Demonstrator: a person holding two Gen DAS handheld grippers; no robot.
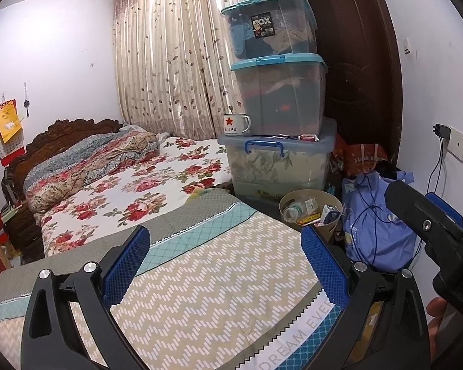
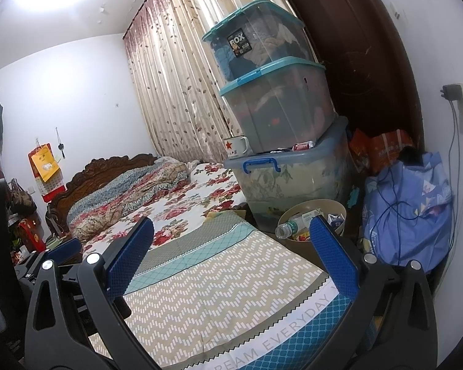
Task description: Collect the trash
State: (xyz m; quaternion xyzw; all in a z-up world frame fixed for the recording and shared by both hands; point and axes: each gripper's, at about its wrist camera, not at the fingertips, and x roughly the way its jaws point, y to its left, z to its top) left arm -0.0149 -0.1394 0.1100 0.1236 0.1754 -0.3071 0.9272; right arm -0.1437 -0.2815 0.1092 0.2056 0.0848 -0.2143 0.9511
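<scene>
A round beige trash bin (image 1: 333,231) stands on the floor at the foot of the bed, holding a clear plastic bottle (image 1: 293,211), small cartons and wrappers. It also shows in the right wrist view (image 2: 302,243) with the bottle (image 2: 288,228) sticking out. My left gripper (image 1: 228,252) is open and empty above the folded zigzag blanket (image 1: 206,293). My right gripper (image 2: 231,246) is open and empty over the same blanket (image 2: 225,296), its right finger close to the bin. The right gripper's body shows at the right of the left wrist view (image 1: 432,231).
Three stacked clear storage boxes (image 1: 277,92) stand behind the bin, with an enamel mug (image 1: 236,125) and a red packet (image 1: 307,137) on the lowest lid. A blue cloth bag (image 1: 376,225) with a trailing cable sits right of the bin. The floral bed (image 1: 132,185) spreads left.
</scene>
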